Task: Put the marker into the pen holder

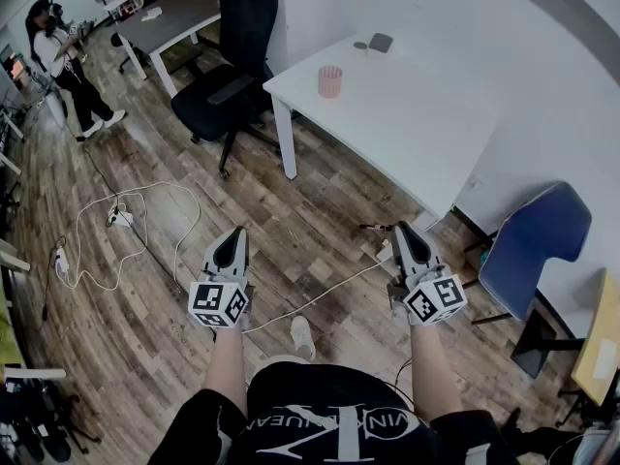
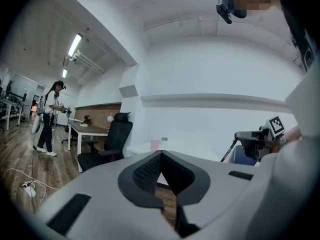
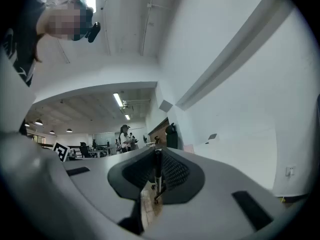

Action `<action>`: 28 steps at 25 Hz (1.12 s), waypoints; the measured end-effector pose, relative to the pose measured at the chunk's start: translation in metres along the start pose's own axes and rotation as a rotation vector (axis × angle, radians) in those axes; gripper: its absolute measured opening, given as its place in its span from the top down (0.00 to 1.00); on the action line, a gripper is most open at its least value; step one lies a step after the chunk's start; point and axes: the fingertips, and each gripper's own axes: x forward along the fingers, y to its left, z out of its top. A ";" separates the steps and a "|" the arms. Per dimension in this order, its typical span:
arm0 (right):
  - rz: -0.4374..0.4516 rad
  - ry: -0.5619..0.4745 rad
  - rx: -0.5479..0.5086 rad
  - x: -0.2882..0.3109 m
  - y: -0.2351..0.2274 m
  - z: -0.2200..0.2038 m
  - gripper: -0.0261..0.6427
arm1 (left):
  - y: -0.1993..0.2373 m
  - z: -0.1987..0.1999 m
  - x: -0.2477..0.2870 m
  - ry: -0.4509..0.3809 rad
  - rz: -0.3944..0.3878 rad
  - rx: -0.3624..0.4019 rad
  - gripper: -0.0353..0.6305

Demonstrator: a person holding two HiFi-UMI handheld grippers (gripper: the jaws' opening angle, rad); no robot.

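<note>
The right tongs (image 3: 157, 156) are clenched on a thin dark marker (image 3: 157, 176), which stands upright between the pads in the right gripper view. The left tongs (image 2: 161, 155) are closed tip to tip with nothing between them. In the head view both are held level over the wooden floor (image 1: 320, 231), well apart from the white tabletop (image 1: 417, 124). The pink pen holder (image 1: 330, 81) stands upright near the tabletop's far edge, beside a black office chair (image 1: 237, 56).
</note>
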 end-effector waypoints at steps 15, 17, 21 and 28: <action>-0.036 0.019 0.000 0.088 -0.026 -0.016 0.88 | 0.056 0.002 0.086 0.023 -0.025 0.025 0.93; -0.051 0.018 0.009 0.092 -0.030 -0.020 0.88 | 0.061 -0.001 0.090 0.029 -0.027 0.028 0.93; -0.077 0.005 0.042 0.100 -0.037 -0.026 0.88 | 0.072 -0.008 0.096 0.038 -0.032 0.023 0.93; -0.066 0.010 0.041 0.117 -0.045 -0.023 0.88 | 0.080 -0.009 0.108 0.043 -0.022 0.013 0.93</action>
